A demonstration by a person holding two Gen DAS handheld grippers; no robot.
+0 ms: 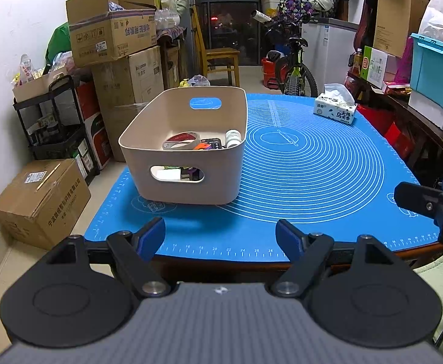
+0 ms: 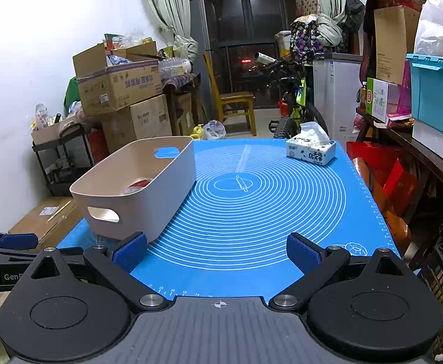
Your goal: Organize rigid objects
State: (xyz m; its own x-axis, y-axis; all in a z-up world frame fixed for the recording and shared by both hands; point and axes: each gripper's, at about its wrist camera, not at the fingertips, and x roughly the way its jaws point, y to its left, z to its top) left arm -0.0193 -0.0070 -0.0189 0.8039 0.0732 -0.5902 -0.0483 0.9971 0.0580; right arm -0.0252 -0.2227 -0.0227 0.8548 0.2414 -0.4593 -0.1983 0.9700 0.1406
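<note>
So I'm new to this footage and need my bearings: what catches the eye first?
The bright blue mat with white concentric rings covers the table. On its left side stands a beige bin already holding a tape roll, a white bottle and other small items. A tissue box sits at the far right corner, and both tools hang open and empty at the near edge.
</note>
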